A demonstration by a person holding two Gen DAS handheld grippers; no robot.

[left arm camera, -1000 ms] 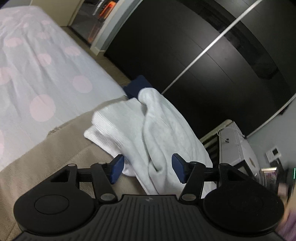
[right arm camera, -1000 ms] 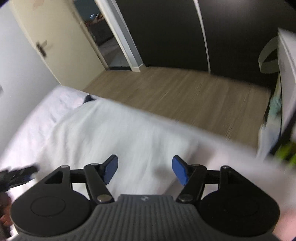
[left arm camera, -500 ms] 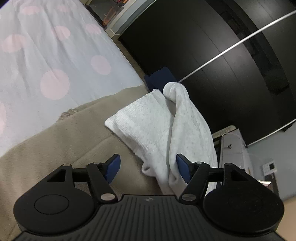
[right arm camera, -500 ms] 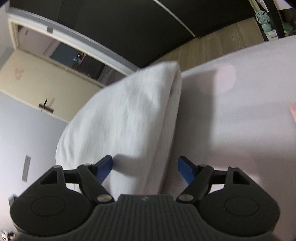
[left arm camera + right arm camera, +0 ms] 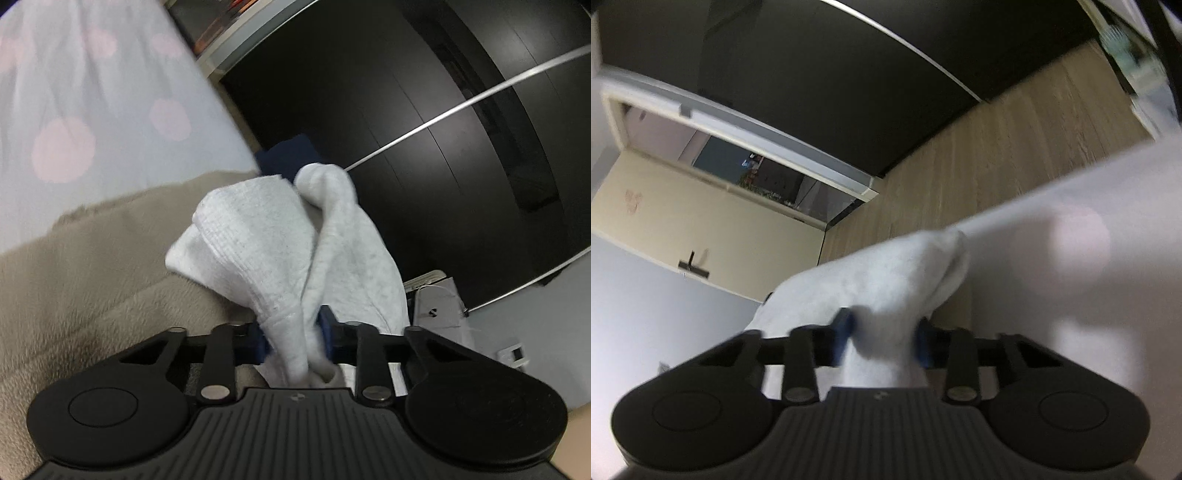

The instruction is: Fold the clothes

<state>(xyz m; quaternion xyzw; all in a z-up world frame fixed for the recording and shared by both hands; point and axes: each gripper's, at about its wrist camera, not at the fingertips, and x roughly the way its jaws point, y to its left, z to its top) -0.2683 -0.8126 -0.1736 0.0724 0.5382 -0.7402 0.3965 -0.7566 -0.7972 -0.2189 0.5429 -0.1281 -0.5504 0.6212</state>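
Note:
A white garment [image 5: 258, 236] with a ribbed hem lies bunched at the bed's edge on a beige blanket [image 5: 92, 266]. My left gripper [image 5: 293, 338] is closing, and its blue pads pinch a gathered fold of the white cloth near the hem. In the right wrist view the same white garment [image 5: 886, 273] rises in a ridge straight ahead. My right gripper [image 5: 882, 341] is also closing, its pads pressed on either side of a thick fold of it. The part of the cloth below both grippers is hidden.
A pale sheet with pink dots [image 5: 92, 110] covers the bed. A dark blue item [image 5: 288, 155] lies behind the garment. A black sliding wardrobe [image 5: 443, 129] stands past the bed's edge, with wood floor [image 5: 997, 155] and an open doorway [image 5: 757, 177] beyond.
Both grippers sank onto the white garment and their jaws went from wide apart to closed on folds of it. The cloth has bunched up between them.

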